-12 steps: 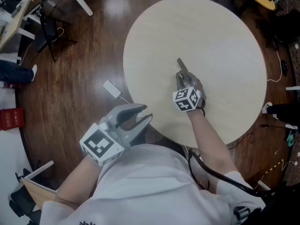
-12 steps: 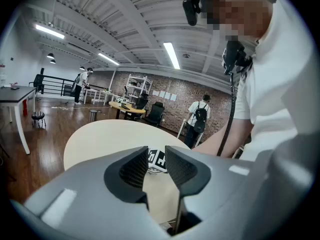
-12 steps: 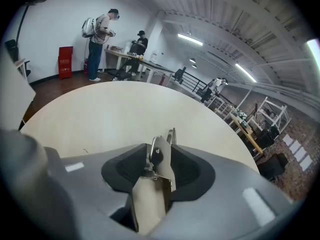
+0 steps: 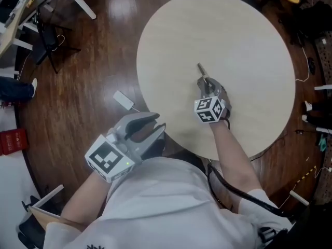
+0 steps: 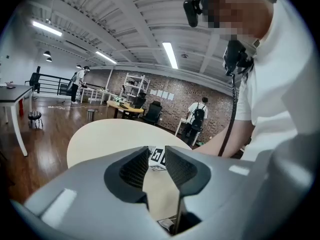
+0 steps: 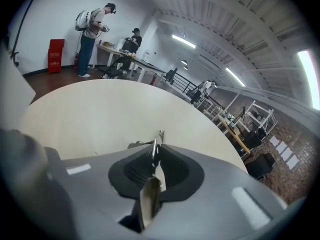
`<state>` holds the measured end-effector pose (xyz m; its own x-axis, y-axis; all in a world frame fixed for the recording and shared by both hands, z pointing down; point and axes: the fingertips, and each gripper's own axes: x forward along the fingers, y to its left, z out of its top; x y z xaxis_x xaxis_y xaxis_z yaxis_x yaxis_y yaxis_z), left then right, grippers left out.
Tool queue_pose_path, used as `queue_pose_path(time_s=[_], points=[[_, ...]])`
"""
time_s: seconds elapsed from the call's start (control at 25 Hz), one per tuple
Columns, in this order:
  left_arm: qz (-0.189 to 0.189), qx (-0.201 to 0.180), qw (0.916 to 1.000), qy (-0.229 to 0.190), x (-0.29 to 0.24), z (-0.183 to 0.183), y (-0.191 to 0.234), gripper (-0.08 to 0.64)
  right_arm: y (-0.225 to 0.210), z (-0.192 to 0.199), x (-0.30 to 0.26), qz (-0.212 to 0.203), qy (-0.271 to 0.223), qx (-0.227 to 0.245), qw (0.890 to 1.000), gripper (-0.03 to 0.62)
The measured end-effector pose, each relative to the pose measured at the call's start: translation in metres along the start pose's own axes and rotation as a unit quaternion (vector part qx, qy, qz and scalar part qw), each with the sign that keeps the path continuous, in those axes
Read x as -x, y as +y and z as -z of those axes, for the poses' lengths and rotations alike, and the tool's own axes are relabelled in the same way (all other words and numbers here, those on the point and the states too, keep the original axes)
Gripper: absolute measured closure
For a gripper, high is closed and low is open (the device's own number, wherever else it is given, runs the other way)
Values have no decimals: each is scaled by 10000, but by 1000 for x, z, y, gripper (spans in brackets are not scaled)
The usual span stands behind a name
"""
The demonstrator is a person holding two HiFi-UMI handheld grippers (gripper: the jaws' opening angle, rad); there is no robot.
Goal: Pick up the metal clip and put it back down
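Over the pale tabletop (image 4: 249,45), at frame centre, the metal clip (image 4: 201,70) is being pinched in the nearly closed right hand-held gripper (image 4: 206,83), ideally being held level for lowering, while the left hand-held gripper (image 4: 158,124) is being held open and empty at lower left.

Site was open-plan lab or workshop hall.
- Ribbed ceiling (image 5: 125,14) carried strip lights (image 5: 170,55).
- Brick wall (image 5: 172,101) backed shelving rack (image 5: 134,88), workbench (image 5: 120,105), office chair (image 5: 153,112).
- Floor was dark wood (image 4: 93,61).
- Backpacked person (image 6: 92,31) stood at long bench (image 6: 120,51) beside red cabinet (image 6: 56,54).
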<state>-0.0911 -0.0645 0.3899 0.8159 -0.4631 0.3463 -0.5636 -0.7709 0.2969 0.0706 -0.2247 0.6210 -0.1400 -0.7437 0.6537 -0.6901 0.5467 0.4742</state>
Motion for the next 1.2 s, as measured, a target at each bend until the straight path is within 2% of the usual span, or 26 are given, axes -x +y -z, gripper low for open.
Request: queue_pose_path(time_s=[0.2,0.4,0.8,0.92,1.08,1.2], points=[[115,-56,9999,-110,0,-1,1,459,-12,-7,13,-70,-129,-151,9998,588],[261,-112,9993,-230,-3,-5,-4,460,-28,-21,53,-131,-394,-469,9980,591],[633,-294,9962,-520,-30,-19,-22,460,-65,-49,173,-280,-1025,-800,9911,591],[712,-374,9955,-510,-42,-22,-30,460,-77,-53,215,-317,-1240,-964,9871,590],[844,-509,9938,-509,-57,-30,-38,460,-97,-59,268,-167,-1681,-1167,9787,590],[916,-593,9926,-529,-65,-37,-44,459,-104,-59,305,-164,-1814,-1392,9734,590]])
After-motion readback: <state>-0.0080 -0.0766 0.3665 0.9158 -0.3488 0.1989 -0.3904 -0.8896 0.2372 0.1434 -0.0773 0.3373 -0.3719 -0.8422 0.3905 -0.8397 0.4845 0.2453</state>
